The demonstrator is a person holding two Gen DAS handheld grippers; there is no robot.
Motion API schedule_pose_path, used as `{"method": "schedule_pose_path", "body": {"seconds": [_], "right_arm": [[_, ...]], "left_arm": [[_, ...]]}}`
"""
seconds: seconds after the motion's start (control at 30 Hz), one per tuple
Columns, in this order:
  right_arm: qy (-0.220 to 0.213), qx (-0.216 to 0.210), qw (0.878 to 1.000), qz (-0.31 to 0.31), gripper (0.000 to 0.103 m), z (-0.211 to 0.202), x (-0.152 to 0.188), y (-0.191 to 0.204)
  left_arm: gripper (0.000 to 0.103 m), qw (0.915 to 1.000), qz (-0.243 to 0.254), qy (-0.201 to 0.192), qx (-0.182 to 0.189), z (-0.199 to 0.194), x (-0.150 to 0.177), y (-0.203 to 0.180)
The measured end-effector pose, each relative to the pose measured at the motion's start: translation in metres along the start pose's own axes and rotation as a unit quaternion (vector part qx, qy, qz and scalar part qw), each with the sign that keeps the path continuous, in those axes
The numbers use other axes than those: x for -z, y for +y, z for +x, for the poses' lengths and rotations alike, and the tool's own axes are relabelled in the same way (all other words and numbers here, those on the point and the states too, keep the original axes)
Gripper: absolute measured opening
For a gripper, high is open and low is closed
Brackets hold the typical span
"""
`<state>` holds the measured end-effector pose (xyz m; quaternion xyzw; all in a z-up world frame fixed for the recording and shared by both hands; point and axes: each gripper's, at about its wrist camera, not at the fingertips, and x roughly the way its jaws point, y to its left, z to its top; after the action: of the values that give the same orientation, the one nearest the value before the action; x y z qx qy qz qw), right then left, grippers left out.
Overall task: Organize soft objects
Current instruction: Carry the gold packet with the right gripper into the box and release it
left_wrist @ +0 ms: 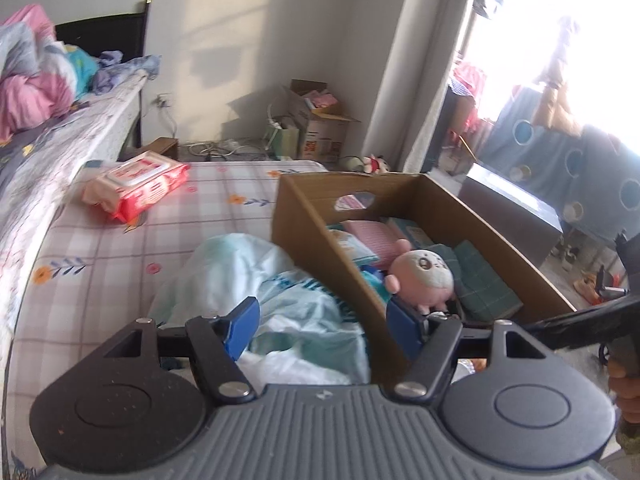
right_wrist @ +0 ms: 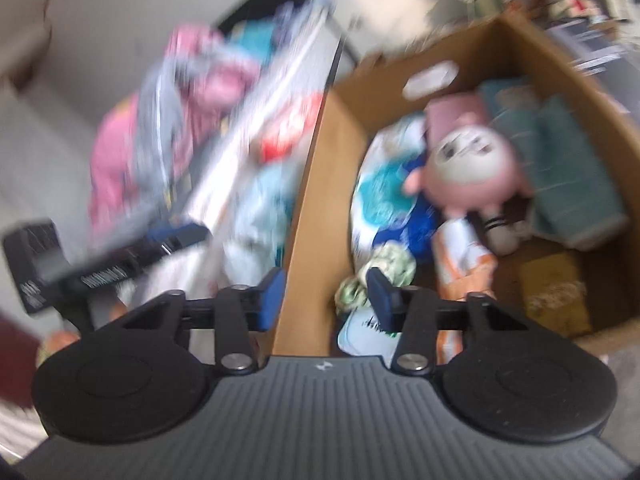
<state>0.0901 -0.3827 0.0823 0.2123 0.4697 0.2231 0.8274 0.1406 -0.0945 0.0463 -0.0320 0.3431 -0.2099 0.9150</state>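
A cardboard box [left_wrist: 316,240] stands on the checked mattress and holds a pink plush doll [left_wrist: 420,280], folded teal towels [left_wrist: 480,280] and pink packs. A crumpled pale blue plastic bag [left_wrist: 256,276] lies outside its left wall. My left gripper [left_wrist: 322,328] hovers open above that bag and the box wall, gripping nothing. In the blurred right wrist view, my right gripper [right_wrist: 326,300] is open over the box wall [right_wrist: 304,208]. Nothing sits between its pads. The doll [right_wrist: 468,160], a green-white cloth [right_wrist: 384,264] and a teal-printed bag [right_wrist: 380,192] lie inside.
A red wet-wipes pack [left_wrist: 136,188] lies on the mattress at the far left. Beside it a higher bed carries pink and blue bedding [left_wrist: 36,76]. Another open carton [left_wrist: 320,120] sits on the floor by the wall. A hand [left_wrist: 624,392] holds the other gripper at the right edge.
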Motion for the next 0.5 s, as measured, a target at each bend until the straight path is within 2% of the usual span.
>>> {"method": "schedule_pose_path", "body": {"seconds": [0.1,0.2,0.5], "right_arm": [[0.062,0.042,0.996,-0.046,0.023,0.03,-0.006,0.009],[0.093,0.063,0.991,-0.073,0.019,0.044,-0.009,0.013],[0.106,0.093,0.986,-0.085,0.018,0.075,-0.037,0.008]], "left_arm": [[0.071,0.9997,-0.021,-0.003,-0.006,-0.004,0.005,0.014],[0.072,0.9994,-0.034,-0.003,-0.01,-0.006,0.008,0.023],[0.073,0.9983,-0.056,0.013,-0.007,0.004,0.019,0.04]]}}
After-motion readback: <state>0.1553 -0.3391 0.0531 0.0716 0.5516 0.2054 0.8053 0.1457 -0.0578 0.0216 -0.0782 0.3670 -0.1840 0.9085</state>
